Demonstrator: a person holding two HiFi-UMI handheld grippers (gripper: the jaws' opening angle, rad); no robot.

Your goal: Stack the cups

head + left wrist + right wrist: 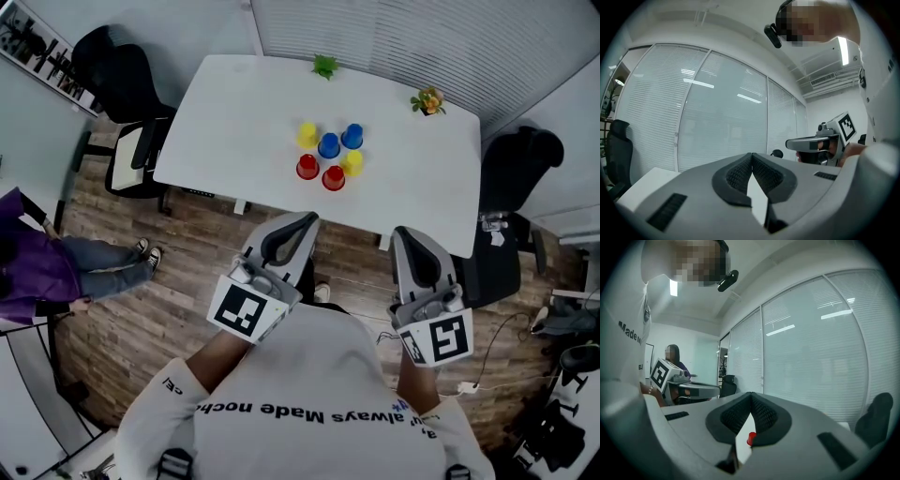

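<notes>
Wood-plank floor (141, 309) and blind-covered glass wall (394, 37) surround a white rectangular table (244, 112), flanked by two black office chairs (117, 70) (520, 159). Left gripper (298, 223) and right gripper (410, 236), both clenched on nothing, hang short of the near table edge. Six small red, yellow and blue cups (328, 145) cluster mid-table, unstacked. A green sprig (324, 66) and an orange flower (427, 101) stand behind them.

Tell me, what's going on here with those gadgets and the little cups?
A person stands a little short of a white table, holding a two-jaw gripper in each hand. The left gripper and the right gripper are both shut and empty, and point toward the table. Two yellow cups, two blue cups and two red cups sit clustered there, none stacked as far as the head view shows.
</notes>
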